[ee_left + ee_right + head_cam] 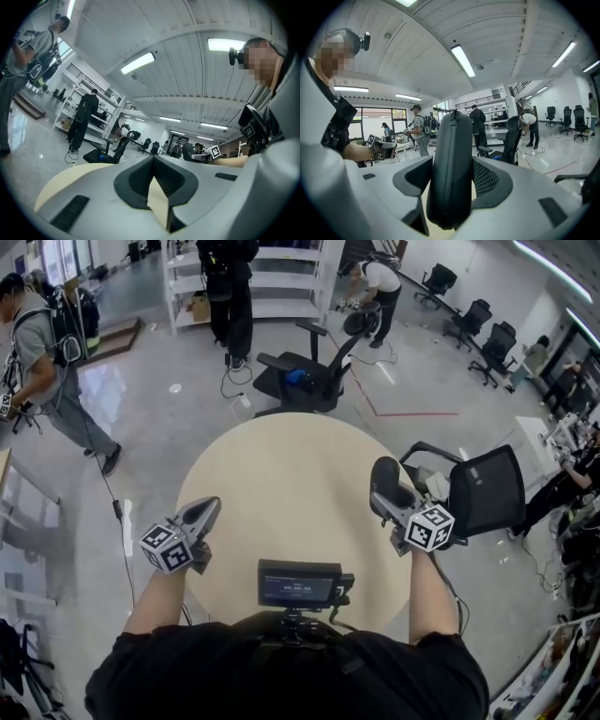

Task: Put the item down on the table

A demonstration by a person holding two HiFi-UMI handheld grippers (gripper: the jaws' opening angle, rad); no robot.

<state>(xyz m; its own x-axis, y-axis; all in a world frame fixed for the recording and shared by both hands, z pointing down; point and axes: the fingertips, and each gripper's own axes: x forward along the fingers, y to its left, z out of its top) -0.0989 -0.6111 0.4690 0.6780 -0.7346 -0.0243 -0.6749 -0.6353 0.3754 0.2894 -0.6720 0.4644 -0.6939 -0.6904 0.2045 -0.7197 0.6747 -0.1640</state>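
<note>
A dark grey zippered case (385, 480) stands upright between the jaws of my right gripper (391, 504), which is shut on it above the right edge of the round beige table (281, 474). In the right gripper view the case (451, 168) fills the gap between the ribbed pads (486, 178) and hides most of what lies ahead. My left gripper (206, 510) hovers over the table's left edge. Its jaws meet at the tips with nothing between them, and in the left gripper view only the tabletop (159, 201) shows under the left gripper (153, 161).
A small screen device (300, 584) sits at my chest over the table's near edge. One black office chair (487, 488) stands right beside the table, another office chair (314, 367) behind it. Several people stand farther off on the shiny floor, near white shelves (281, 277).
</note>
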